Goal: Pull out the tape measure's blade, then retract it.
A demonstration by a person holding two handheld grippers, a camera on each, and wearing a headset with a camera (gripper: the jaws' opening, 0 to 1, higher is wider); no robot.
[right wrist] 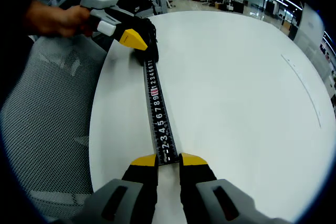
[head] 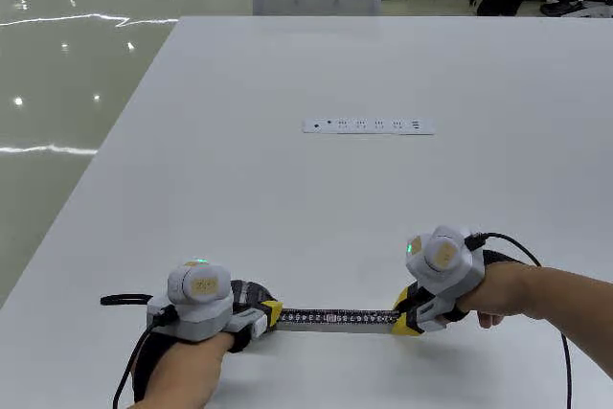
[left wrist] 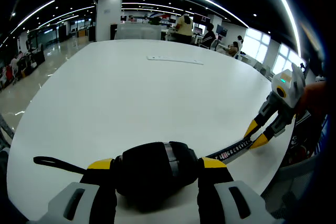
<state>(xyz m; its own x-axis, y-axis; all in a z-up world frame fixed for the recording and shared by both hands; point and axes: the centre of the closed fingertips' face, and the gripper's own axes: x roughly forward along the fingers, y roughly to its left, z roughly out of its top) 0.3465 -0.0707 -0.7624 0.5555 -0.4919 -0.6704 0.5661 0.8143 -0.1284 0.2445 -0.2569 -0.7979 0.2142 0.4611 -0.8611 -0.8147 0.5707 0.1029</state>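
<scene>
Two grippers share one tape measure at the near edge of the table (head: pixel 383 217): the left gripper (head: pixel 257 317) is clamped around the black case (left wrist: pixel 152 171), and the right gripper (right wrist: pixel 168 160) pinches the tip of the blade (right wrist: pixel 156 108). A short length is drawn out, so the pull looks under way and retracting remains. One power strip (head: pixel 369 125) lies mid-table.
</scene>
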